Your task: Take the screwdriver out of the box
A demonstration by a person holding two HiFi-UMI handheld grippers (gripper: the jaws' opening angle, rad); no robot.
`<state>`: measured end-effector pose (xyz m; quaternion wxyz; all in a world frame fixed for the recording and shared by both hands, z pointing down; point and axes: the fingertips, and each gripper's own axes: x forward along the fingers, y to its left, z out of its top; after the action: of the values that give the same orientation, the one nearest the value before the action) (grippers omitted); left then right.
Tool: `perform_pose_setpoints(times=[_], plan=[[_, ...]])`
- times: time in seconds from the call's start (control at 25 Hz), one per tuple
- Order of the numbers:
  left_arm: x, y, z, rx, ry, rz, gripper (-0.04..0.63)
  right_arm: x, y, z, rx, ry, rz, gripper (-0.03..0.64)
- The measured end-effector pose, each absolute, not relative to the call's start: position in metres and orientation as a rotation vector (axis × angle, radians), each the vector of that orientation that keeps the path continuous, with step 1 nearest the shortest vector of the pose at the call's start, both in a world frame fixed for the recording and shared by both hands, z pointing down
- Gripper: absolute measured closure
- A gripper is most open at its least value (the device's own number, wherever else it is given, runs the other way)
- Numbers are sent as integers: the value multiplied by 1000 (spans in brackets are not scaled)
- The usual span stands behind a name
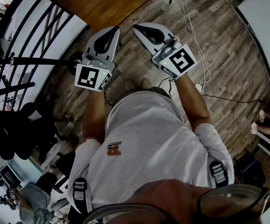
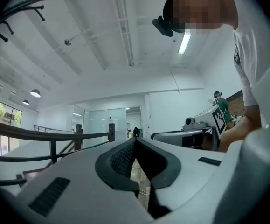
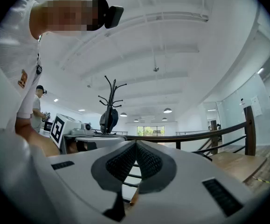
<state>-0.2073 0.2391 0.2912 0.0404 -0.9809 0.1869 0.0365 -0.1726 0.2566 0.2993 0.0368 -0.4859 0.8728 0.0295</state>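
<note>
Below your chin, over the wooden floor [image 1: 228, 50], you hold both grippers level and side by side, tips toward a wooden tabletop [image 1: 111, 1] that the upper edge of the head view cuts off. Your left gripper [image 1: 114, 30] has its jaws closed tip to tip with nothing between them, and its ribbed pads [image 2: 121, 158] meet at the front. Your right gripper [image 1: 135, 27] is likewise closed and empty, pads [image 3: 149, 161] touching at the tips. Your shirt [image 1: 148, 139] fills the middle of the head view and hides the floor under you. Neither the screwdriver nor the box shows in any view, so you cannot tell where they lie. Both gripper views look out across the room, past a dark railing [image 3: 209, 132]. The distant figures there are too small to make out.
</note>
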Motion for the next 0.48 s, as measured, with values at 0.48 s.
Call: perform_pose_setpoints(times=[0.48], plan=[[-172,233,290,-2979,613,100,577,-128,260,297,-1507,2651,89,584]])
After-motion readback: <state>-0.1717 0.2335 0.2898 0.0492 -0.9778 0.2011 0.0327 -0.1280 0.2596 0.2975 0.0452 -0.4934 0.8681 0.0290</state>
